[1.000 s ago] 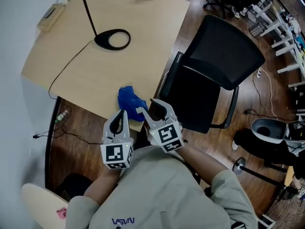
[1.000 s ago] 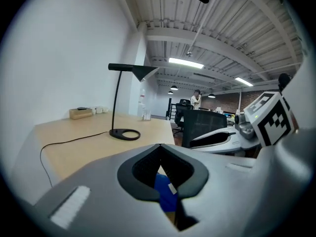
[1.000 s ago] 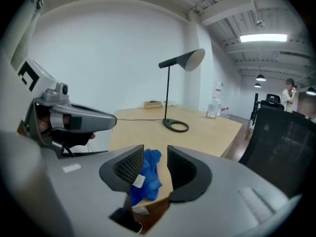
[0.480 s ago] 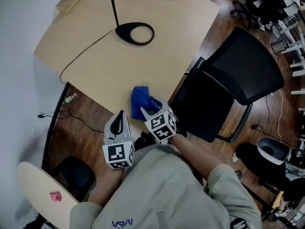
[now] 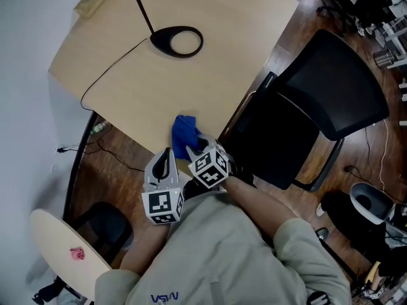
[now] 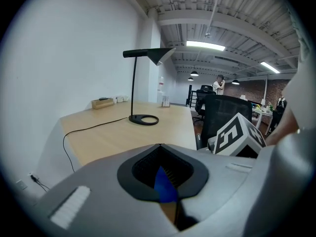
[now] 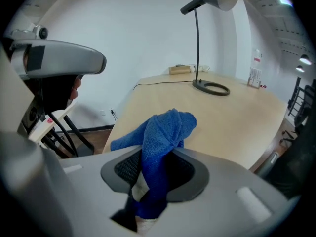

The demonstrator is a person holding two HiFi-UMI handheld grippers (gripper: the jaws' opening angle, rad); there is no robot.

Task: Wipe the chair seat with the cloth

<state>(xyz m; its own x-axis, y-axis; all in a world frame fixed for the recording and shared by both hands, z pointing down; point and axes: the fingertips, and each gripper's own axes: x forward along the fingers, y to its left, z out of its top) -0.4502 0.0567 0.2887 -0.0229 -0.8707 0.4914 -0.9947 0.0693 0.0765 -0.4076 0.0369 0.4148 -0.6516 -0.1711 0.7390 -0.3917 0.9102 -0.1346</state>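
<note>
Fuzzy terry cloth & matt wood desk.

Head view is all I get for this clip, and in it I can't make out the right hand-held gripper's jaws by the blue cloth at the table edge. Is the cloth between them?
Observer: Yes. The right gripper view shows the blue cloth bunched between the jaws of the right hand-held gripper, which have just been closing on it.
Operator: And the left one?
Observer: The left hand-held gripper has its jaws together, with nothing between them.
Operator: Anyone else around?
Observer: The left gripper view shows a person standing far back, beyond the chair.
</note>
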